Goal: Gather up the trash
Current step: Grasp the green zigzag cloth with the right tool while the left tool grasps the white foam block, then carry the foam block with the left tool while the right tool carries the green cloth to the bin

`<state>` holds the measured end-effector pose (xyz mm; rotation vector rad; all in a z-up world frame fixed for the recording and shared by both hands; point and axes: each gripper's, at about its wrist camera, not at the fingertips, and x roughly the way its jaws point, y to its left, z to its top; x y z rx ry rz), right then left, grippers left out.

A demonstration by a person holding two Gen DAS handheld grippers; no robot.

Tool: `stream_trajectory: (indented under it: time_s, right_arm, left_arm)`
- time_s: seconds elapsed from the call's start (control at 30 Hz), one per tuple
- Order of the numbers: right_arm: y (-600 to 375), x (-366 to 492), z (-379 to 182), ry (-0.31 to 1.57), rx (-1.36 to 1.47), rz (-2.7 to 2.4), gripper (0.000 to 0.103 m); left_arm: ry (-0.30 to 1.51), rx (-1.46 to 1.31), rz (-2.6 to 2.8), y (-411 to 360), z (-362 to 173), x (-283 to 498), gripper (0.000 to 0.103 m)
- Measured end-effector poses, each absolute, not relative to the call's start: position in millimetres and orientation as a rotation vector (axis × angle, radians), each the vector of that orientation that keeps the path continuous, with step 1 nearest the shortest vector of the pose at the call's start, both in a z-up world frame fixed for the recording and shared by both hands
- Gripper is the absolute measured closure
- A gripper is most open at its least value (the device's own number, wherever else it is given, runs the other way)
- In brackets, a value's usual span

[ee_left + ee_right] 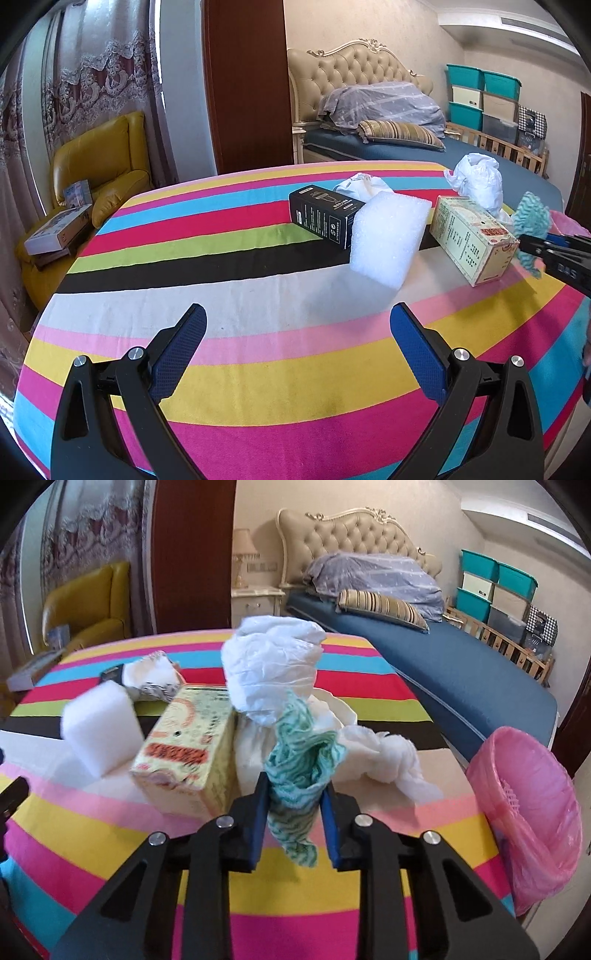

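Right gripper (293, 797) clamped on the green-white rag (303, 760), pinched low so it lifts clear of the yellow carton (188, 753) just left of it. Pink-lined bin (532, 812) sits right of the carton, off the surface (110, 849) edge, likely the drop target. Left gripper (299, 350) spread, empty. Carton's red label print is unreadable.

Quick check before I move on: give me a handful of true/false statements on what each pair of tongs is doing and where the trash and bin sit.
1. The right tongs are shut on the green-and-white cloth. True.
2. The left tongs grip the white foam block. False: they are open and empty, above the striped tablecloth.
3. The pink-lined bin stands at the table's right edge. True.
4. The black box is inside the bin. False: it lies on the table beside the foam block.
5. The crumpled white plastic bag is behind the yellow carton. True.
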<state>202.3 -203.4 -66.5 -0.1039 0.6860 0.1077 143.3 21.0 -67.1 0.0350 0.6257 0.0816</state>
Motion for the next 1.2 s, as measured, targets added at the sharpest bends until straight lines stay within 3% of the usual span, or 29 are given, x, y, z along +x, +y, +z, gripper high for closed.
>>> stream_trajectory:
  time_s: [0.53,0.97,1.03,1.07,1.2]
  right_arm:
    - [-211.3,165.3,-68.3,0.573,-0.083,0.109,0.077]
    - [-203.7,153.1,-68.8,0.546,-0.130,0.132,0.077]
    - [-204.5,153.6,-68.2,0.547,-0.128,0.137,0.077]
    - [-205.3,153.6,-67.9,0.547,-0.127,0.138,0.077]
    - [-207.6,153.4,-67.2,0.546,-0.120,0.143,0.077]
  left_arm:
    - [0.647,-0.004,0.009,10.3,-53.9,163.1,0.008]
    - [0.706,0.160,-0.017,-47.5,-61.0,234.5,0.008]
    - [0.725,0.159,-0.030,-50.6,-65.7,240.7,0.021]
    - [0.734,0.155,-0.039,-50.7,-67.1,241.3,0.042]
    - [0.676,0.121,-0.070,-49.0,-59.2,221.3,0.042]
